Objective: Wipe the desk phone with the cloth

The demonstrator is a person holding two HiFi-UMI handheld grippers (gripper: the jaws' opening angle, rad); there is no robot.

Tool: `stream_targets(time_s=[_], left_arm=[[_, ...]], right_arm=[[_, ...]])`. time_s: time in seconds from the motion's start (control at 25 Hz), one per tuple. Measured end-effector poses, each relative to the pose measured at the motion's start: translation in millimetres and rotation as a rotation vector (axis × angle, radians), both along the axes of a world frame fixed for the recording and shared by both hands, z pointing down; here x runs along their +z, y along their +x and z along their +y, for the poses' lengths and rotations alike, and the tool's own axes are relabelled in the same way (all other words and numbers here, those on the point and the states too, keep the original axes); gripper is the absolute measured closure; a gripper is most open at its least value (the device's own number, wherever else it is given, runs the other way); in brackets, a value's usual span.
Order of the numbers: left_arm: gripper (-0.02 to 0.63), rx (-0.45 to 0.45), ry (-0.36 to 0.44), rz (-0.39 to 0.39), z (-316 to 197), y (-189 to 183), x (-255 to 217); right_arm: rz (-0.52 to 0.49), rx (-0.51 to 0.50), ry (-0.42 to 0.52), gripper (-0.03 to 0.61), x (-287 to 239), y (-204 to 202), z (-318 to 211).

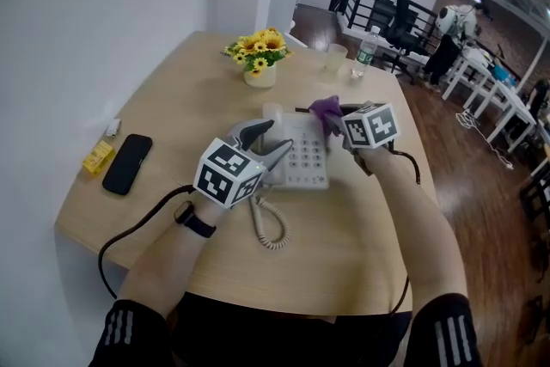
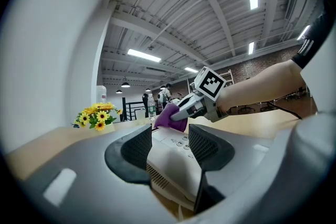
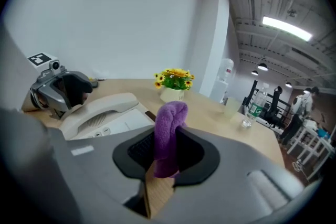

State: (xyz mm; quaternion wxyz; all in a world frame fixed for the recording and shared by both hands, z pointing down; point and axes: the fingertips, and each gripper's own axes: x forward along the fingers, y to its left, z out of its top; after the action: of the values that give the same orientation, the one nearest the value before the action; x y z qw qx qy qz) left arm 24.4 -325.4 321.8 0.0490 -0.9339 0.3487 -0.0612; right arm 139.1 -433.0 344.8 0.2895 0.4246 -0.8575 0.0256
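The right tool is pinching a folded purple cloth between its jaws, with the cloth sticking out past the tips. The white phone is sitting on the table just below and to the left of that tool. The left tool is clamping the phone's left side, the white casing filling the gap between its jaws and the keypad lying just ahead of them.

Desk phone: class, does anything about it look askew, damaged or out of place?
Nothing stands out: the desk phone sits flat on the table, handset in its cradle, coiled cord lying loose in front.
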Motion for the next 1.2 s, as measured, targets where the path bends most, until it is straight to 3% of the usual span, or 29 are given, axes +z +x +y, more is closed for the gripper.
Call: stream_targets(time_s=[0.44, 0.84, 0.96, 1.12, 1.2], left_arm=[[0.399, 0.003, 0.013, -0.005, 2.9, 0.9, -3.3], [0.399, 0.011, 0.015, -0.017, 5.2, 4.4, -1.1], [0.399, 0.011, 0.018, -0.015, 5.8, 4.8, -2.2], [0.399, 0.006, 0.02, -0.015, 5.0, 3.4, -1.9], [0.399, 0.008, 0.017, -0.019, 5.4, 4.3, 0.0]], right_arm=[[0.016, -0.198, -0.059, 0.5, 32.0, -17.0, 99.1], [0.14, -0.382, -0.118, 0.501, 59.6, -16.3, 195.3], [0.109, -0.355, -0.046, 0.502, 28.2, -11.6, 187.1], [0.063, -0.21, 0.143, 0.5, -36.6, -6.0, 125.9], [0.043, -0.152, 0.181, 0.5, -53.7, -10.2, 92.5]])
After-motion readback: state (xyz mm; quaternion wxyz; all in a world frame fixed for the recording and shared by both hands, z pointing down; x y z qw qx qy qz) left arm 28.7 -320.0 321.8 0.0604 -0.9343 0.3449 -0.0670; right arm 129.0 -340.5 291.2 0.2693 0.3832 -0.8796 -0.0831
